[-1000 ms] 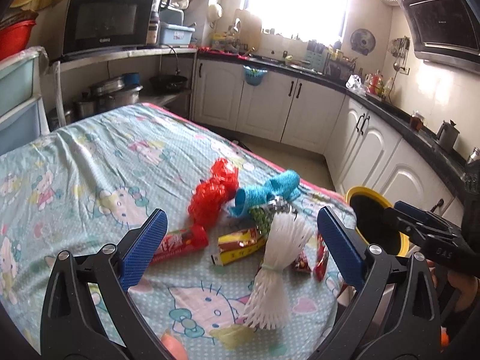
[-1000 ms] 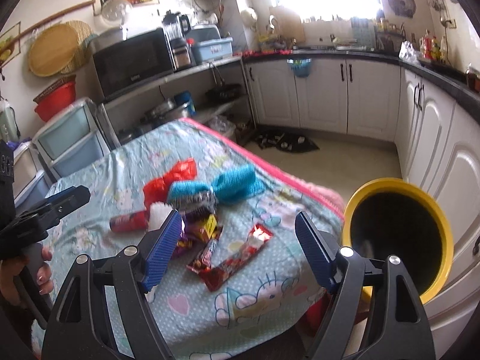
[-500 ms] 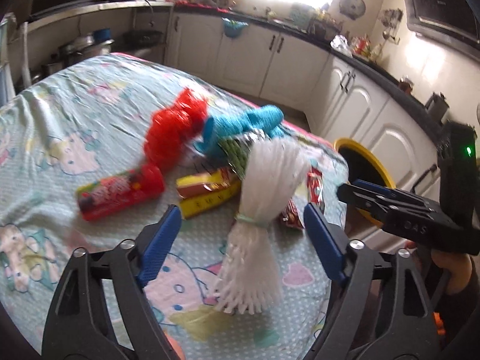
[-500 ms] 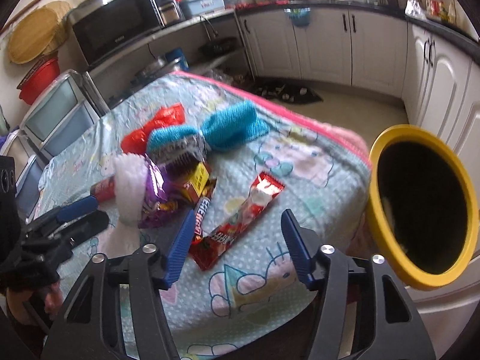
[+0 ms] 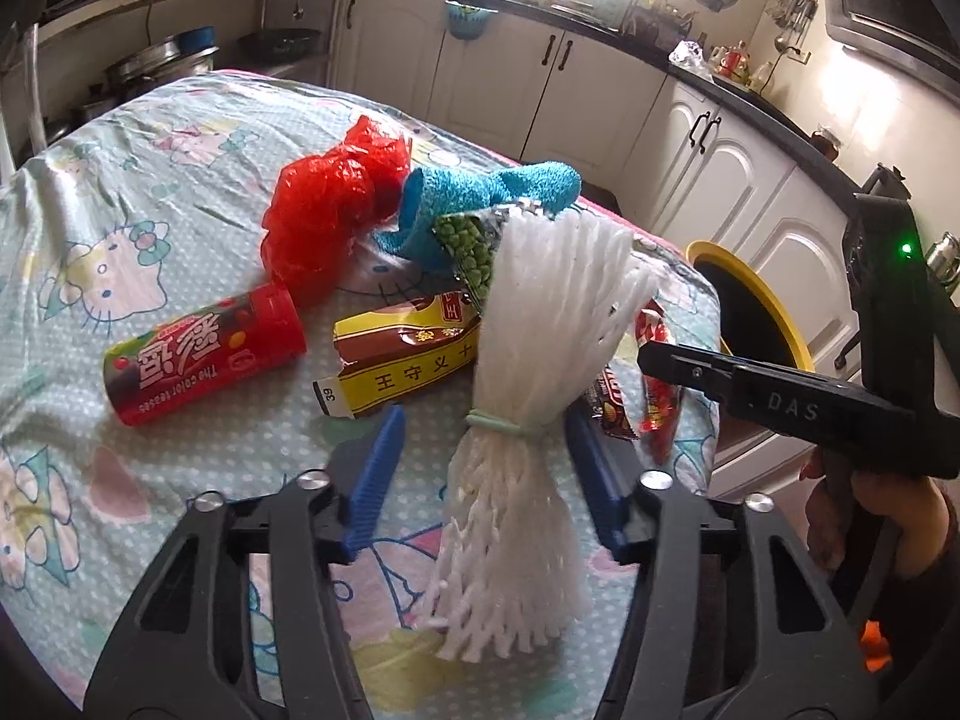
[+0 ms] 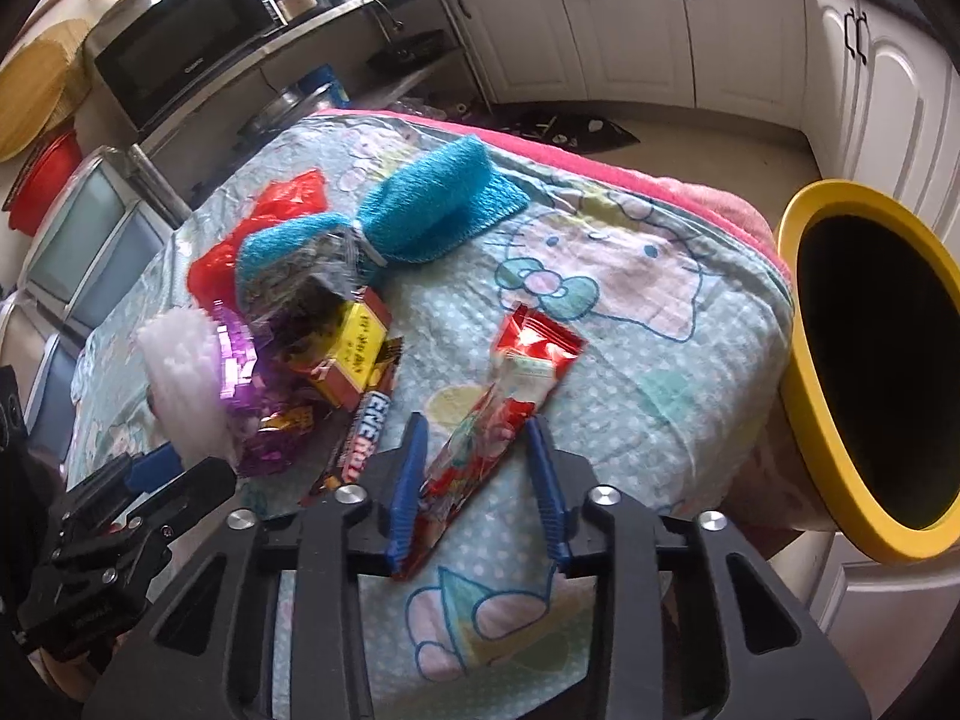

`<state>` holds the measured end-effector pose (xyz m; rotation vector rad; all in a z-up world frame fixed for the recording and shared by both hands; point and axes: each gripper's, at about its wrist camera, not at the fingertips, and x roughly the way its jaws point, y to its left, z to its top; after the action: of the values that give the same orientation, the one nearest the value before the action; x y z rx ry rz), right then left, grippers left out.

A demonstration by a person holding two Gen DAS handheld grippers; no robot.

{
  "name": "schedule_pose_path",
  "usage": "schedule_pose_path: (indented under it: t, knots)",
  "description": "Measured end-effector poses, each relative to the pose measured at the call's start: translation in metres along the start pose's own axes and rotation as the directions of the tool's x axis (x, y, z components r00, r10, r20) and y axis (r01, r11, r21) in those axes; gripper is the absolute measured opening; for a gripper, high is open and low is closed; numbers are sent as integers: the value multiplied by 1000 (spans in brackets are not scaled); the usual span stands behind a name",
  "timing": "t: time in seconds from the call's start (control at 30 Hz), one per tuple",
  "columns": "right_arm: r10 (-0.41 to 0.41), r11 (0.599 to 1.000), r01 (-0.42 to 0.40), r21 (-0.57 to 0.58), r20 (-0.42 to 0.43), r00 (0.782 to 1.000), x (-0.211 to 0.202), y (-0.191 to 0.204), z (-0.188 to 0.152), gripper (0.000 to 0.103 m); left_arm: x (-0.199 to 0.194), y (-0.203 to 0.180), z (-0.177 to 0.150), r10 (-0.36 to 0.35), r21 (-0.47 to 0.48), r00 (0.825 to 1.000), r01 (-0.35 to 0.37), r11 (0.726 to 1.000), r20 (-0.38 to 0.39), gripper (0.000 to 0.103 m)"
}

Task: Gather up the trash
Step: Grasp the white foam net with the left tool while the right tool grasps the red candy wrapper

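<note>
Two claws closing: left claw (image 5: 483,456) astride tied waist of white foam-net bundle (image 5: 528,408), right claw (image 6: 474,480) astride glossy red wrapper (image 6: 504,402) lying flat on patterned cloth (image 6: 630,324); pads apparently not yet pressing. Yellow-rimmed bin (image 6: 834,420) beside cloth edge, interior dark

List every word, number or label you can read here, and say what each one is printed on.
"The color tastes": red candy tube.
"39" and "王守义十": yellow and brown seasoning box.
"DAS": right hand-held gripper, on its side.
Microwave brand: too small to read.
Candy bar wrapper lettering: partly hidden, unclear.
Long red snack wrapper print: blurred.
</note>
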<state>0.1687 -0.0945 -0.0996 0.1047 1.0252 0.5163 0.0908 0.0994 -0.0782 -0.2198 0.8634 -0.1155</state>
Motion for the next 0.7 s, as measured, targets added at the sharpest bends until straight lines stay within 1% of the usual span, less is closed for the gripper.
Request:
schedule_pose_path:
  t: [0.03,0.1,0.2,0.33,0.6,0.7]
  knots:
    - [-1,1000,1,1,-1,1000,1,-1,0,23,1,0,0,-3,1,1000,3,1000,-3,38]
    - [5,1000,-5,10,0,1000,1,-5,-1,19,3,-1,0,-4,5,1000,4,1000,-11,27]
    - [19,999,-19,27,10,1000,-1,-11,-2,12,7,1,-2,-6,3,1000,6,1000,-30,19]
    - [21,1000,-22,20,36,999,-10,-14,-5,9,3,0,-3,-3,11,1000,3,1000,-24,17]
    - [27,1000,-26,-7,82,996,-33,-15,-9,9,-22,-4,5,4,11,999,-4,1000,38,17]
    - [19,999,-16,-29,110,994,-45,-13,-8,9,-30,-8,9,6,13,998,-7,1000,58,17]
